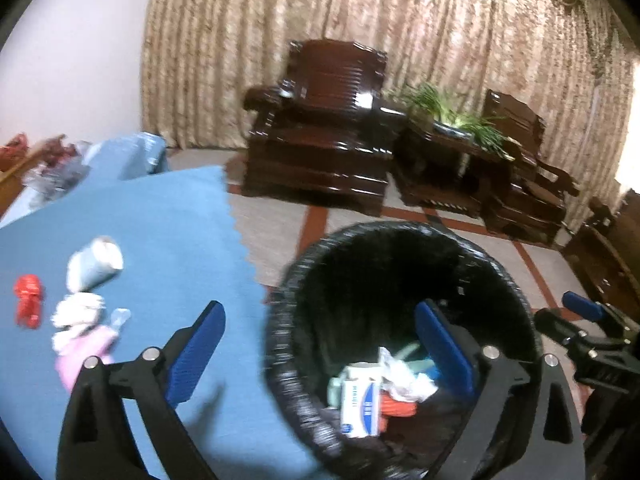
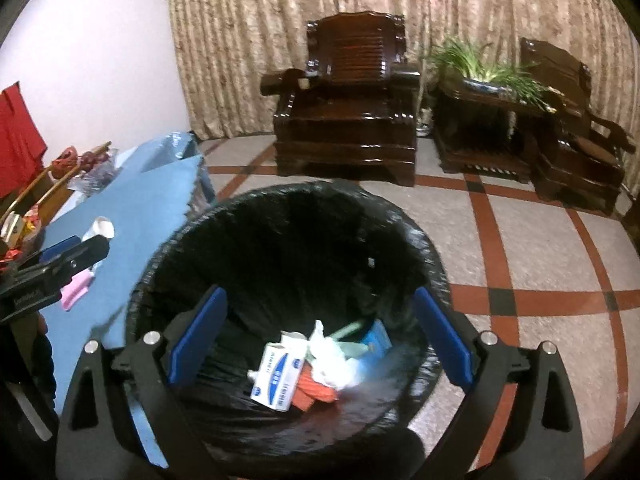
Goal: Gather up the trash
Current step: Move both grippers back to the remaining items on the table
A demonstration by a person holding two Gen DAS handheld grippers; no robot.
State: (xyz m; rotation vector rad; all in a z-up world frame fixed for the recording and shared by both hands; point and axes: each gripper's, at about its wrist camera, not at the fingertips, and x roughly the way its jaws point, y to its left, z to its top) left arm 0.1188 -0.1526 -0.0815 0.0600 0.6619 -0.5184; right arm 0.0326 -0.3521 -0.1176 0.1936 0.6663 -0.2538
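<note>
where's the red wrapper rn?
Left wrist view, far left on the blue tablecloth: the red wrapper lies left of the tipped can, outside the bin.

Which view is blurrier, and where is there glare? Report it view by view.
Left wrist view: motion blur smears the can and the bin rim; bright window glare at the right edge. Right wrist view: sharper, the white box is crisp; shiny highlights on the armchair. Both show fisheye bending and dark corners.
</note>
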